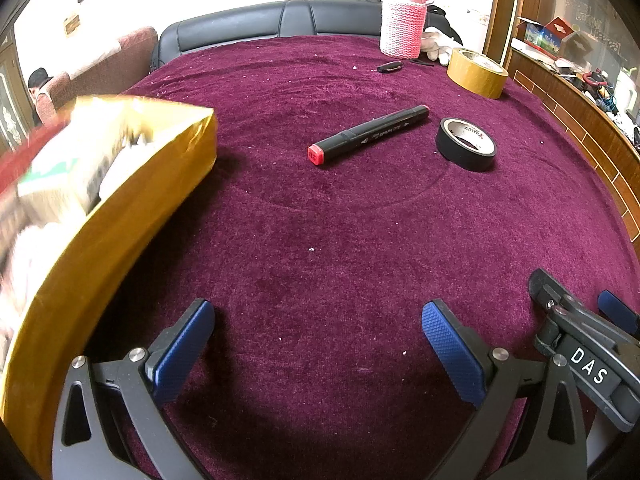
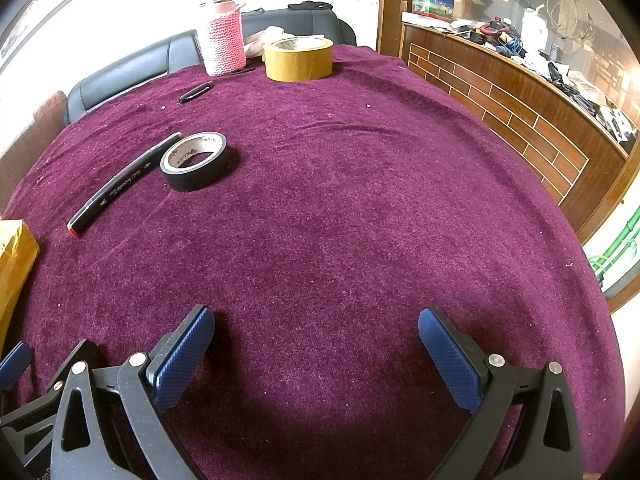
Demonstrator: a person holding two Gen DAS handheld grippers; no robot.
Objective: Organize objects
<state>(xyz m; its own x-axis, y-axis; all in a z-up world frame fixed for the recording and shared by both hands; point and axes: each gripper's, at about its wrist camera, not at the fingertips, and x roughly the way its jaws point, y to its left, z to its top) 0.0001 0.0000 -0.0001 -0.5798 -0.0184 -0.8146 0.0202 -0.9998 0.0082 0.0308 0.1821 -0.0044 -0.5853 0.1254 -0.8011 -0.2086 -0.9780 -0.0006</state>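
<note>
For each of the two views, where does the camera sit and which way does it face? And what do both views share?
Left wrist: on the left gripper, low over the purple cloth, facing the sofa; gold box at left; the right gripper shows at right.
Right wrist: on the right gripper, facing the same way, wooden counter at right; the left gripper's blue fingertip shows at far left.
Shared: marker, black tape, yellow tape, knit-covered flask, gold box.

A dark sofa (image 1: 280, 20) at twelve o'clock beyond the purple cloth (image 2: 340, 220) — a cluttered wooden counter (image 2: 520, 92) toward two o'clock.
</note>
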